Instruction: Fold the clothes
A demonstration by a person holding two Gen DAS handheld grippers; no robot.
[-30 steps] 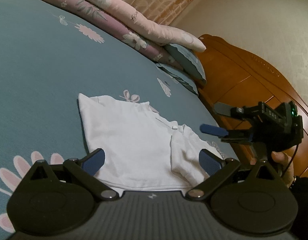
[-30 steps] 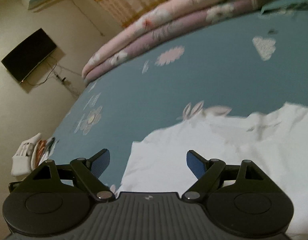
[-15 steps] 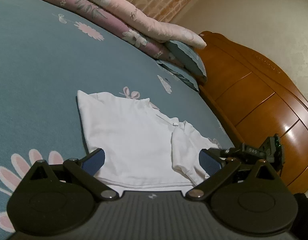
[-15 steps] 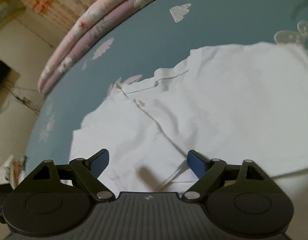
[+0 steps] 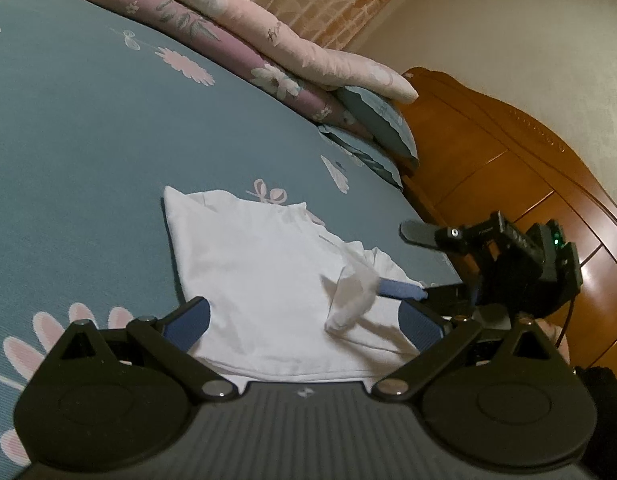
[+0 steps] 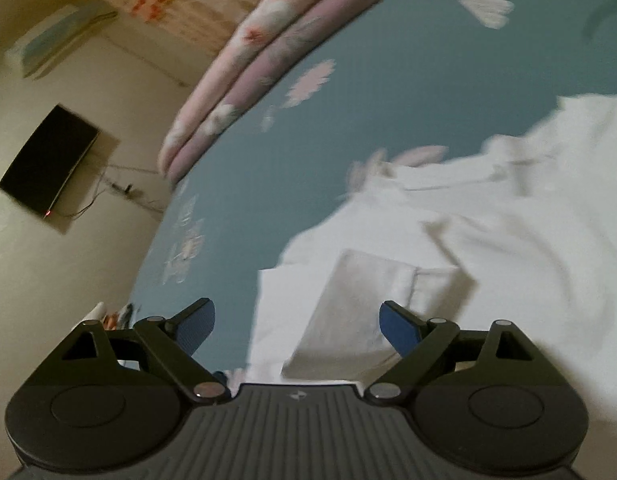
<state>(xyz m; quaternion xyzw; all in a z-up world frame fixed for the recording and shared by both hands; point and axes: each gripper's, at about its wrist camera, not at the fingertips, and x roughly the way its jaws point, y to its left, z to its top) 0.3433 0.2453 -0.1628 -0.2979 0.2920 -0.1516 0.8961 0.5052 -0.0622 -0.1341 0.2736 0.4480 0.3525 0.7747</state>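
Observation:
A white short-sleeved shirt [image 5: 260, 280] lies flat on the blue flowered bedsheet [image 5: 88, 152]. My left gripper [image 5: 304, 324] hovers open over the near hem, touching nothing. My right gripper [image 5: 394, 260] comes in from the right with its jaws wide apart. Its lower blue finger [image 5: 400, 291] is under the shirt's right sleeve [image 5: 352, 296], whose edge stands up, blurred. In the right wrist view the sleeve [image 6: 360, 304] lies between the open right gripper [image 6: 298, 326], and no pad presses on it.
Folded pink and purple quilts [image 5: 236, 28] and pillows [image 5: 372, 120] line the far side of the bed. A wooden headboard [image 5: 508, 168] stands at the right. A hand [image 5: 548, 330] holds the right gripper. A dark TV [image 6: 48, 164] hangs on the wall.
The right gripper dipped low at the bed's edge, then came in to the sleeve, whose edge has lifted off the shirt. The left gripper has stayed put.

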